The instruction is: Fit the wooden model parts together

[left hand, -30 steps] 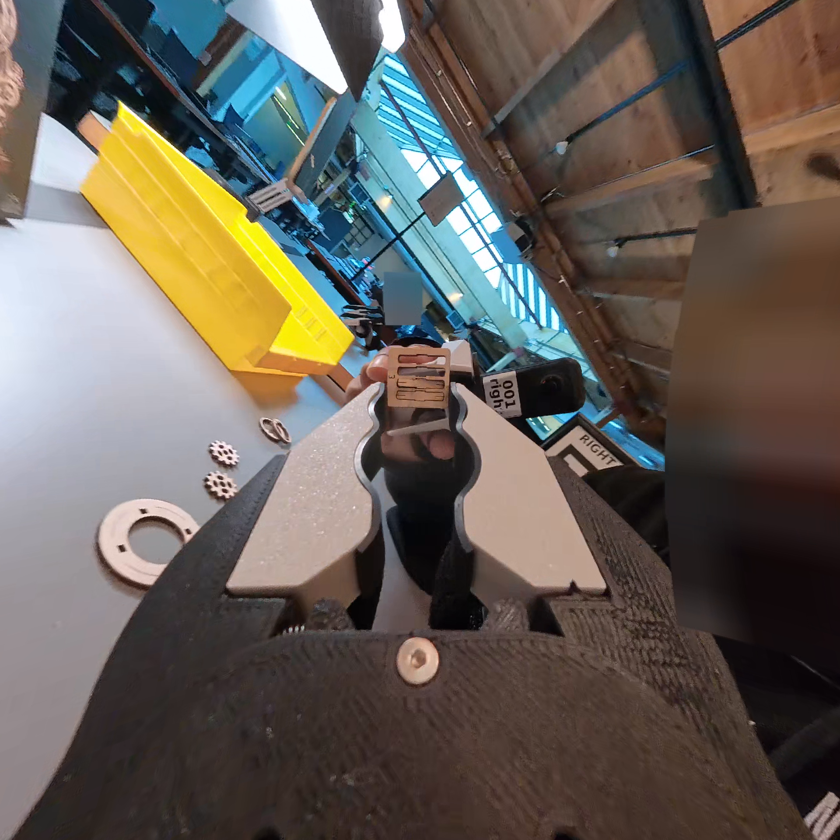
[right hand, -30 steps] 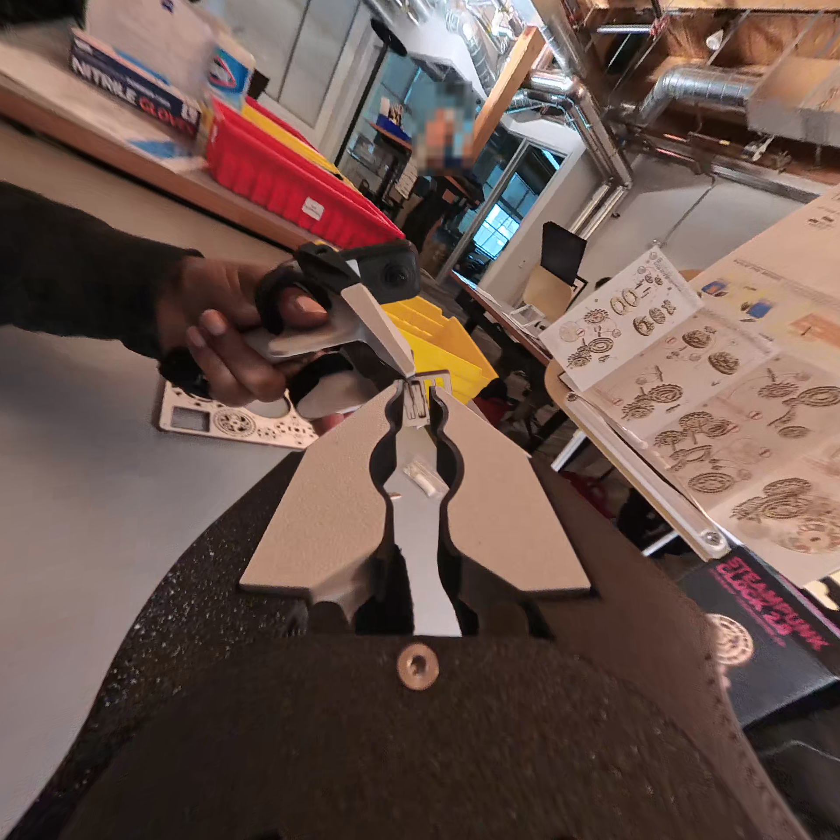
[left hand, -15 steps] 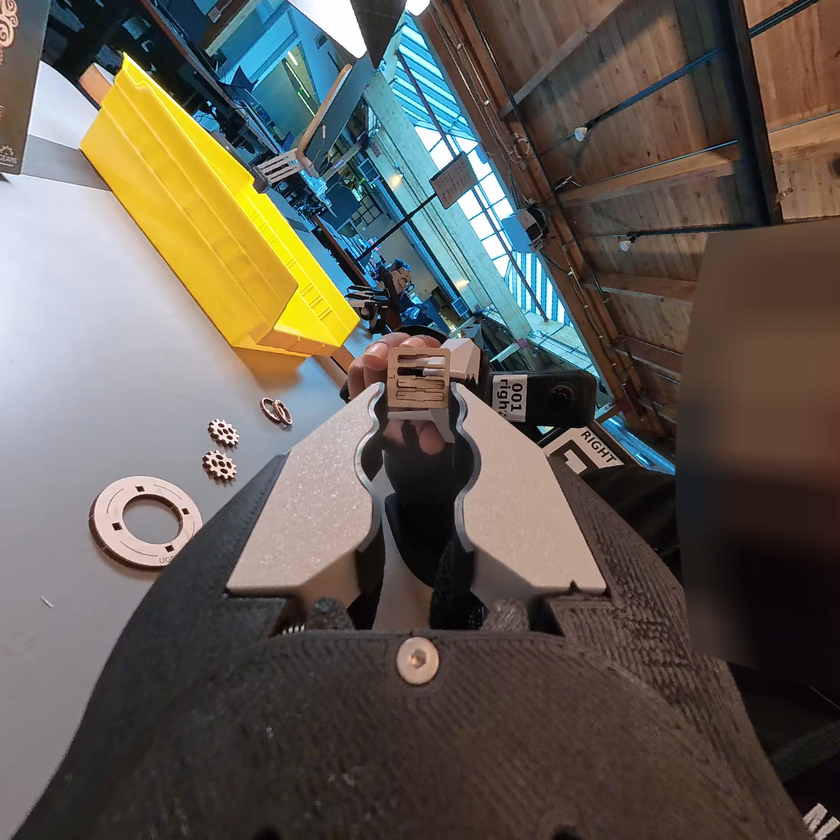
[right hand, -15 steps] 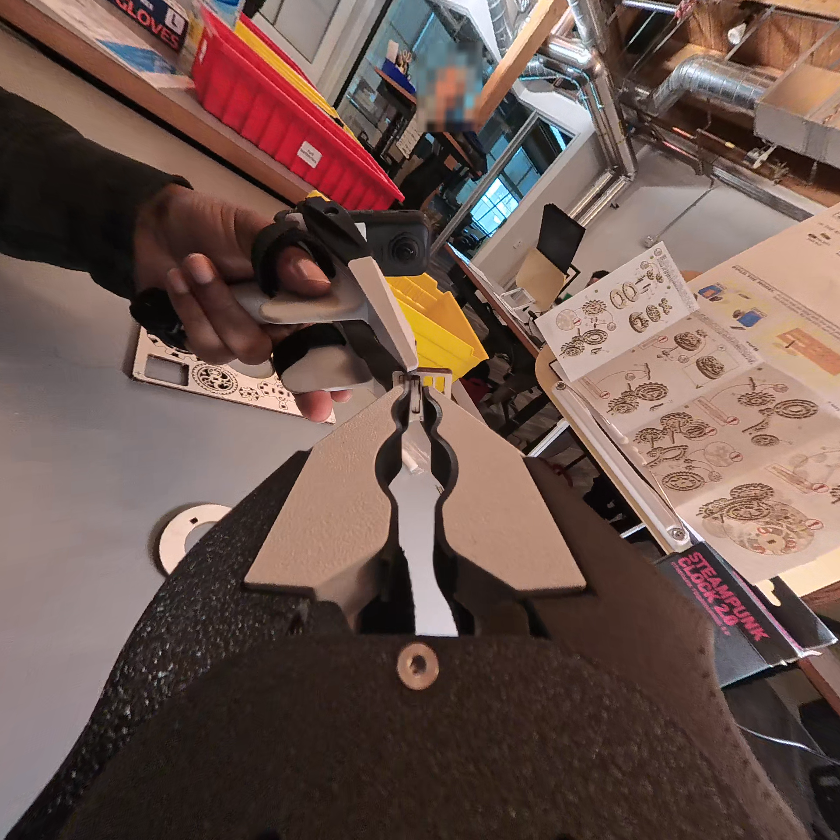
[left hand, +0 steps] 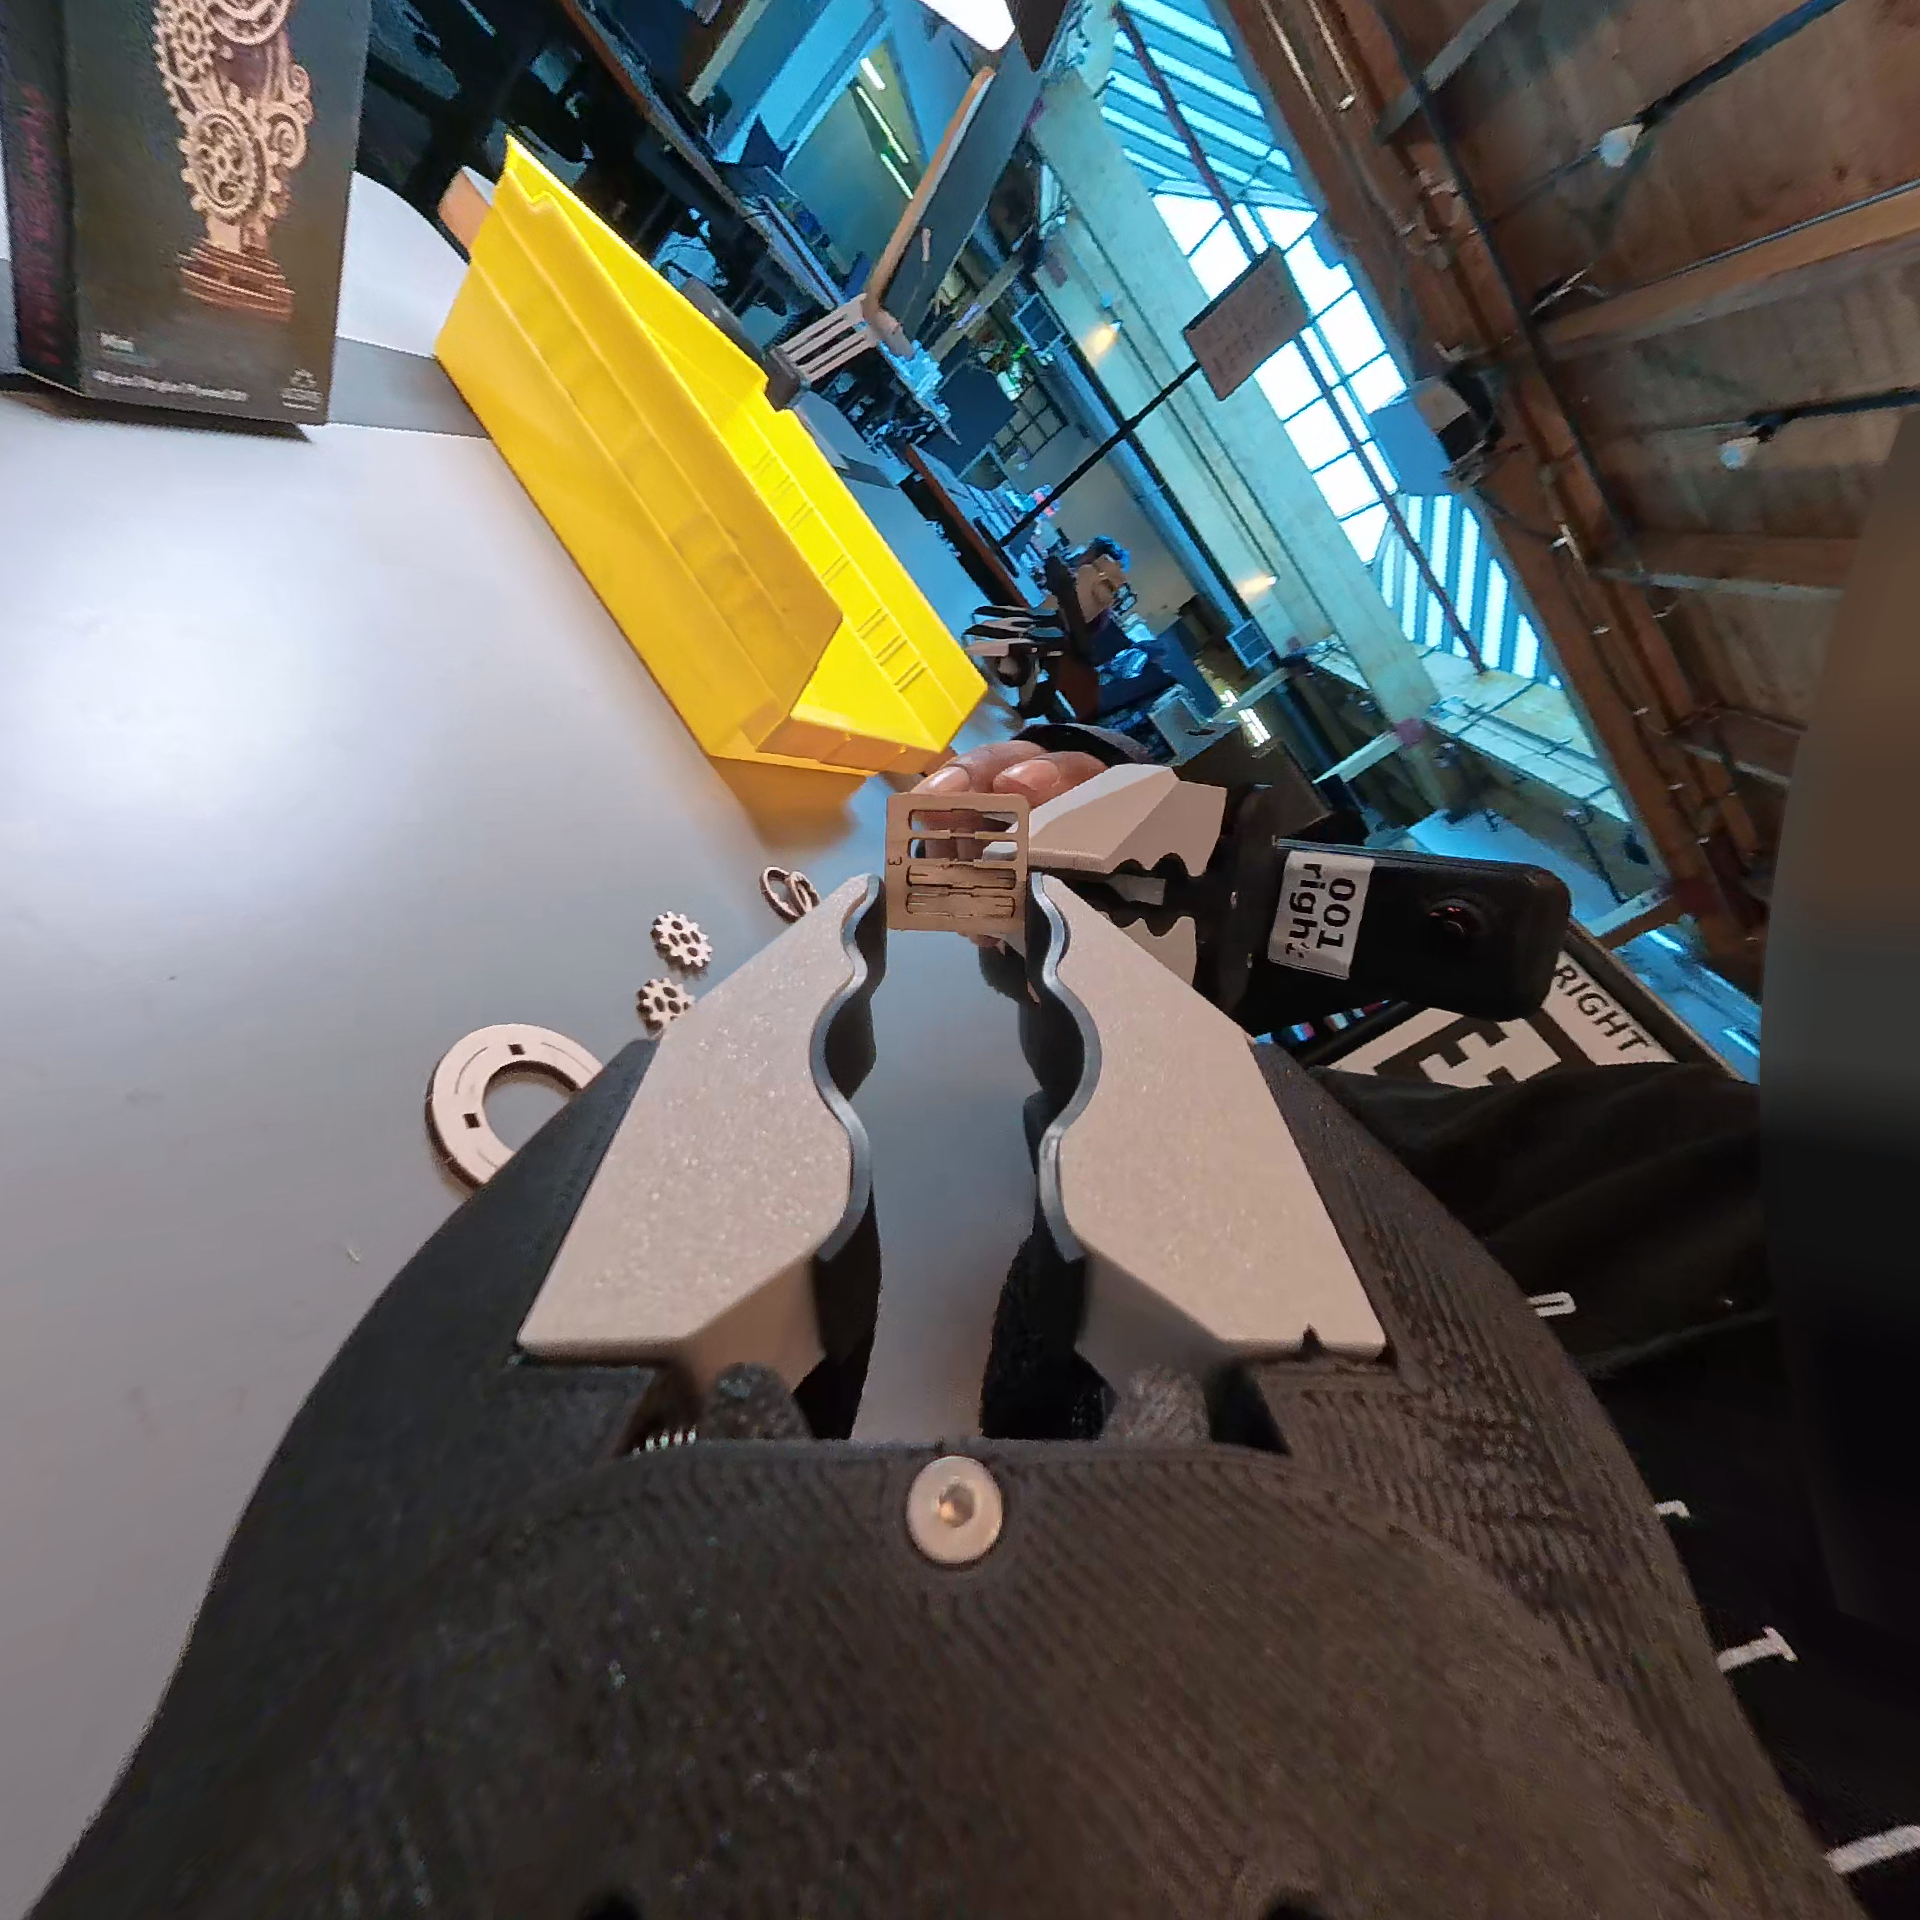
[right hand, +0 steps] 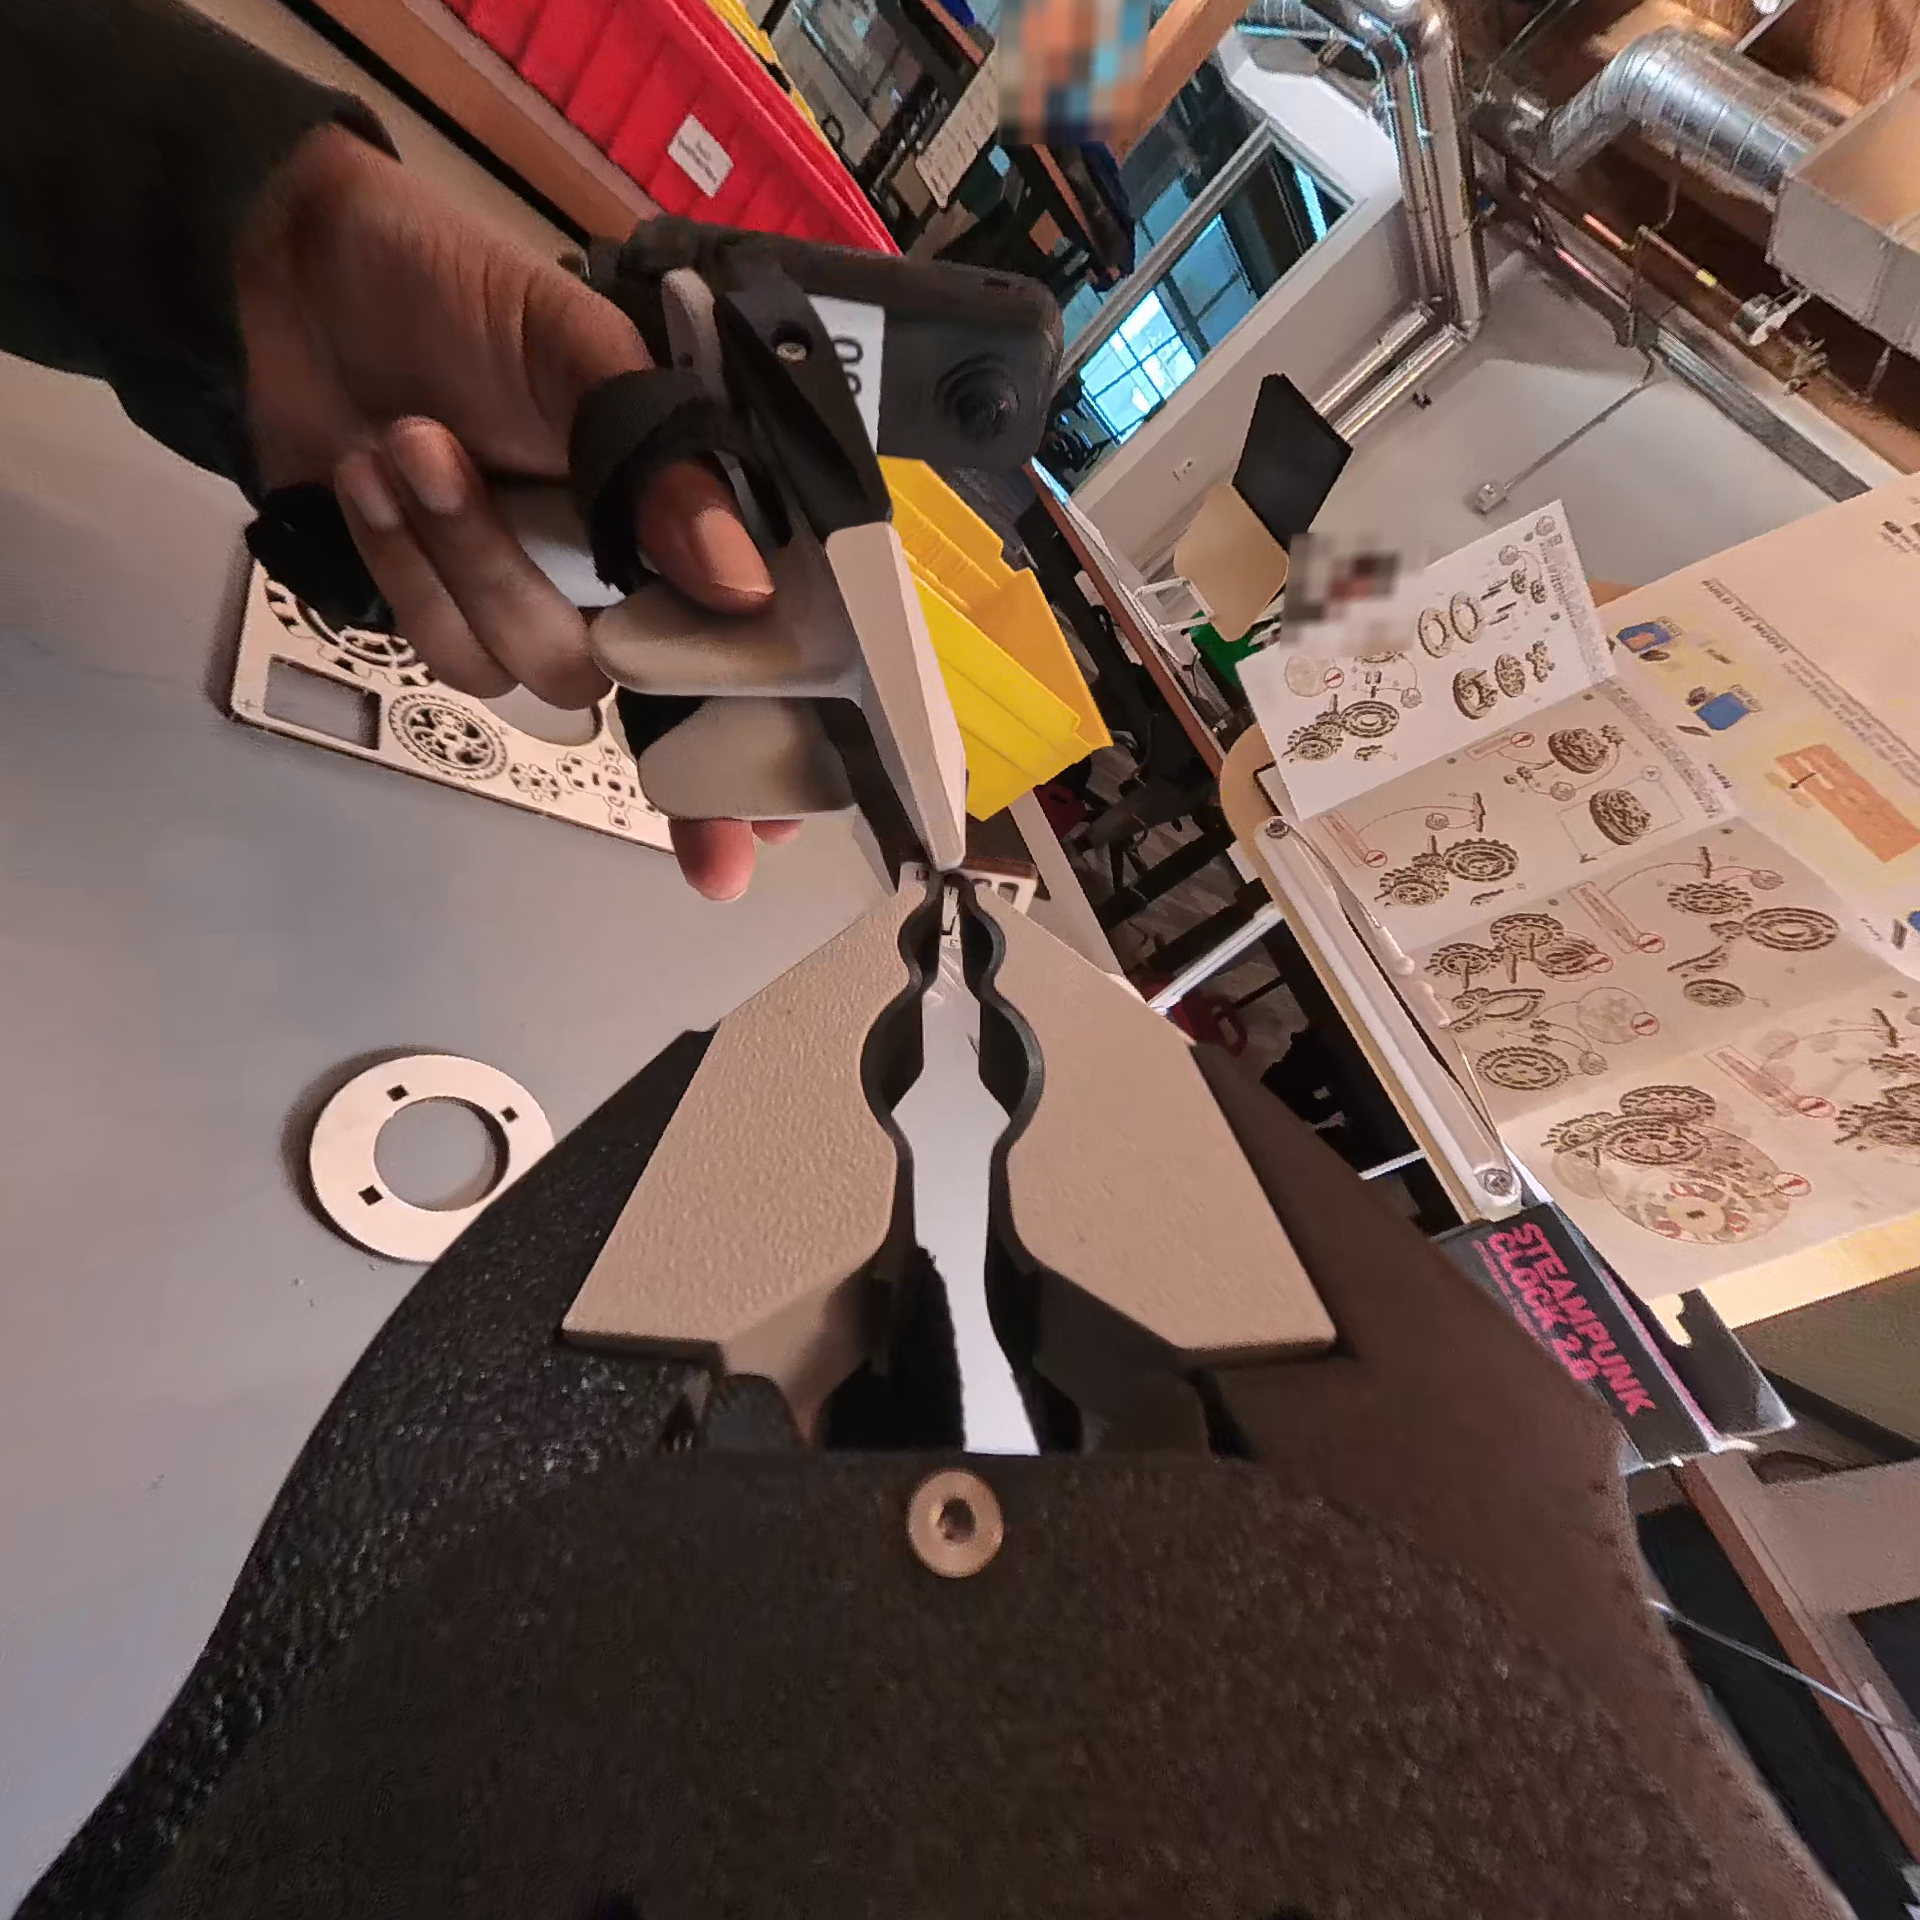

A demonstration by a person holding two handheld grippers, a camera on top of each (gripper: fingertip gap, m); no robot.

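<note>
The left gripper (left hand: 956,899) sits in the middle of the left wrist view, with its two grey fingers (left hand: 769,1049) a little way apart and squeezing something small and flat at their tips. The right gripper (right hand: 951,899) sits in the middle of the right wrist view, and its two fingers (right hand: 821,1081) are pressed almost together at the tips. The two grippers meet tip to tip. A hand (right hand: 436,416) in a dark sleeve wraps around the left gripper's handle in the upper left of the right wrist view. Fingertips of the other hand (left hand: 1003,771) peek out just above the middle of the left wrist view.
</note>
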